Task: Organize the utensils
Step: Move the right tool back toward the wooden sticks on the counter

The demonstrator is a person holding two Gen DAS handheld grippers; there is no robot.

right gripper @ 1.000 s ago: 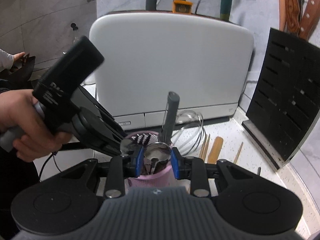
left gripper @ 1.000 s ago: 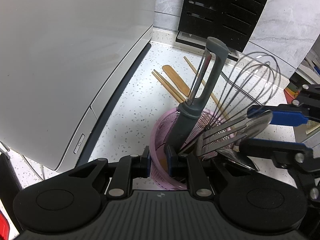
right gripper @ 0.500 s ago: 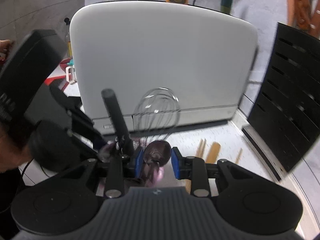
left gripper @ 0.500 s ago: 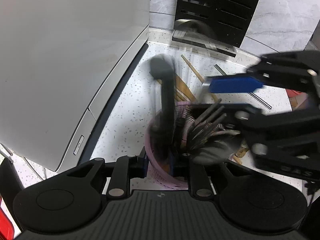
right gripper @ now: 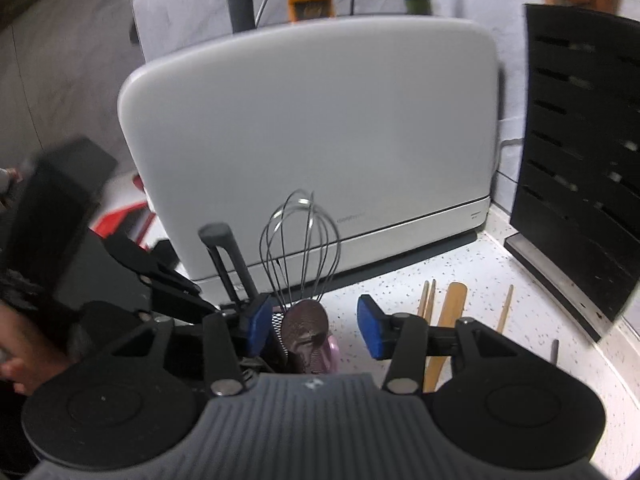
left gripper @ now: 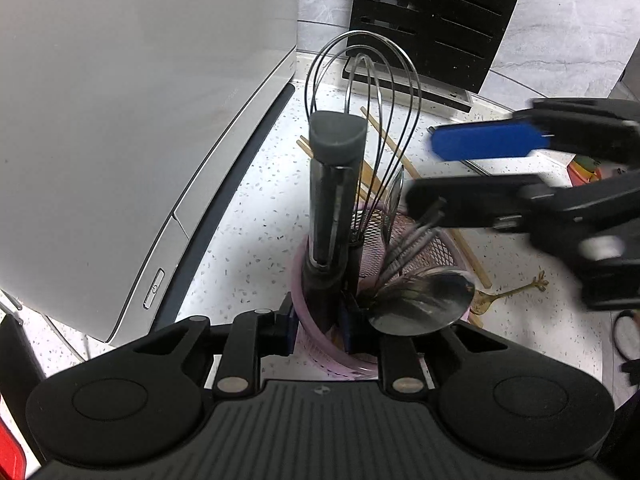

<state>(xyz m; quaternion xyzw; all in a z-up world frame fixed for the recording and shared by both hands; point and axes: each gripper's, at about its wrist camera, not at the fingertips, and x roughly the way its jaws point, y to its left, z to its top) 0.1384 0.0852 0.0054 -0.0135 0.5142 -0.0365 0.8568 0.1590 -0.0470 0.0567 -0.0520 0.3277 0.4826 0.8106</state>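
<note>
In the left wrist view the left gripper [left gripper: 316, 330] sits at six o'clock with its jaws narrow and easing apart, one blue pad outside and one inside the near wall of the pink mesh holder [left gripper: 436, 248], so it is pinching the rim, presumably to keep the light cup from tipping while utensils go in. The grey peeler [left gripper: 334, 200] stands upright just behind the pads, the wire whisk [left gripper: 362, 120] rises toward twelve o'clock, and a spoon [left gripper: 424, 304] leans out over the rim at four o'clock with fork tines beside it. Loose wooden chopsticks [left gripper: 384, 136] lie on the speckled counter [left gripper: 248, 232] beyond the cup, and the right gripper [left gripper: 460, 176] reaches in from three o'clock, its fingers clear of everything (motion blur hides the fine detail). In the right wrist view the same gripper [right gripper: 312, 330] has its jaws opening, now fairly wide; the spoon bowl [right gripper: 306, 326] stands between the pads but neither touches it, which reads as a release into the holder [right gripper: 330, 354]. Chopsticks and a flat wooden spatula [right gripper: 448, 312] wait at four o'clock, likely next. The white appliance [right gripper: 312, 140] fills twelve o'clock, and the black knife block [right gripper: 580, 168] stands at three.
</note>
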